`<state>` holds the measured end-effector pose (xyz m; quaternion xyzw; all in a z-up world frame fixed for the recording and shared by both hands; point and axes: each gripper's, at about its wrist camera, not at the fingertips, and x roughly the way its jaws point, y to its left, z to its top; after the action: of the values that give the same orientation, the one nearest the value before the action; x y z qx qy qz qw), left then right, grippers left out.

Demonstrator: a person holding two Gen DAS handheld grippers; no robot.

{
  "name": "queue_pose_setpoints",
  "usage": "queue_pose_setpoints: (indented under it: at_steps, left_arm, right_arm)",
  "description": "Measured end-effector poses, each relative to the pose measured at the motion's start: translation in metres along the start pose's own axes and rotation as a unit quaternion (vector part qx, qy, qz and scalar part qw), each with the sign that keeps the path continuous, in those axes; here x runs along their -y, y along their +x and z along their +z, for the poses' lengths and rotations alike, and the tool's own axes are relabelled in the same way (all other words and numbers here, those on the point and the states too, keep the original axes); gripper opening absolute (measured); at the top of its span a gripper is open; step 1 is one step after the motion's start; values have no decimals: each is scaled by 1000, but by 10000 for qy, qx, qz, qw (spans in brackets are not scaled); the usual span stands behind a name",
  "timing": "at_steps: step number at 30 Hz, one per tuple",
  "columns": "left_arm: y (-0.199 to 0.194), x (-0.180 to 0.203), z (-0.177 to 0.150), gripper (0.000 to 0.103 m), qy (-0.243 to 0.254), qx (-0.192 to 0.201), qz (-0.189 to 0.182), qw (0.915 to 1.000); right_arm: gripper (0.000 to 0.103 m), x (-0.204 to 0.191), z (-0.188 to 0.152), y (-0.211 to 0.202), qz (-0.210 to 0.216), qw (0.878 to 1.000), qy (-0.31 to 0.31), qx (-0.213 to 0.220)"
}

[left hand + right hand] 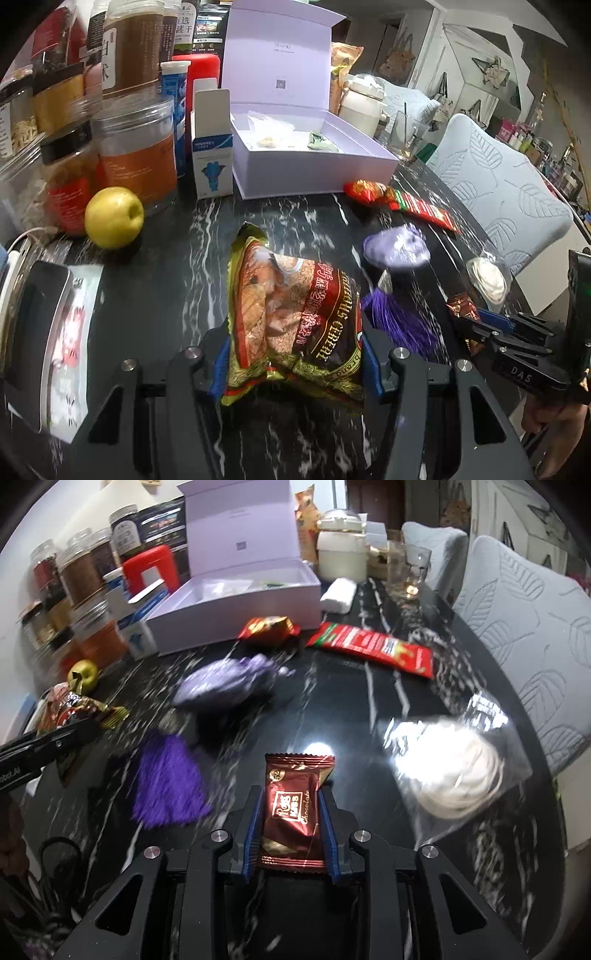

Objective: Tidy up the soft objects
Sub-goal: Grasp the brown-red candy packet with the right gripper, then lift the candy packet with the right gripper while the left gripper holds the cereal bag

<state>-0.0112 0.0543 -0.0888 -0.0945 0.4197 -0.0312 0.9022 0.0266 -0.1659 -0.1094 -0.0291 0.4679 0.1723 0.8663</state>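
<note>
Two packets are in my grip at once, one in each pair of tongs. My left tongs (pixel 295 363) are closed on the crinkly gold-and-red foil cereal bag (pixel 291 321), squeezing it at its lower end so the upper part stands out ahead over the black white-veined marble tabletop (pixel 166 280). My right tongs (pixel 291 830) pinch the small glossy maroon chocolate wrapper (pixel 293 806) by its two long sides.

Both look meant for the open lilac cardboard gift box (pixel 317 166) at the back, its lid standing upright and a few small things already inside. I would keep the pressure light: the cereal bag is puffy and full of crumbly bits that could crush, and the slick film of the chocolate could slide out if I tilt it. Carrying them one at a time over the box wall seems safer than crossing my arms.

Still on the tabletop, between me and the box, lie a soft lavender fabric pouch (pixel 225 681) with a deep purple thread tassel (pixel 168 784) near it, a flat red printed sachet (pixel 373 648), a red-and-gold foil sweet (pixel 267 627), and a coil of white stuff in a clear plastic bag (pixel 458 771), shiny and floppy. The smooth yellow apple (pixel 113 217) is hard; I leave it.
</note>
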Motion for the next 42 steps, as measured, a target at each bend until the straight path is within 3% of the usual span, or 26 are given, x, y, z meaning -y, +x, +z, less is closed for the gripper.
queue_pose_setpoints:
  at_steps: [5,6,10,14,16,18,19,20,25,34,42]
  left_arm:
    - [0,1,-10,55,-9,-149,-98,9998]
    - [0,1,-12,55,-24,-187,-135,9997]
    - [0,4,-15,55,-27,-232,-170,9996]
    - [-1,7,-16,55,19,-222,-183,9996]
    - [-1,7,-16,55,26,-232,-189,9995]
    - [0,7,-17,55,16,-238,-200,9995]
    - [0,7,-17,55,7,-242,-206,9995]
    - [0,7,-17,55,-2,-251,-212,9995]
    - [0,8,-19,55,9,-266,-242,9994]
    - [-11,12,-12,55,59,-129,-255,9996]
    - [-20,18,-3,55,137,32,-268,9995]
  right_arm:
    - [32,-7,-11,-5,-196,9997,-123,42]
    - [36,-9,-12,-5,-207,9997,-126,54]
    - [68,-18,-20,-5,-264,9992,-289,90]
    - [72,-21,-25,-4,-346,9987,-303,226]
    - [70,-20,-26,-4,-379,9986,-259,273]
    - [52,-18,-25,-6,-422,9983,-221,339]
    - [36,-17,-25,-7,-435,9981,-206,378]
    - [33,-15,-24,-7,-444,9980,-193,396]
    - [29,-13,-22,-6,-408,9982,-226,375]
    - [28,-3,-22,-12,289,9992,93,261]
    - [27,-9,-14,-25,566,9976,36,402]
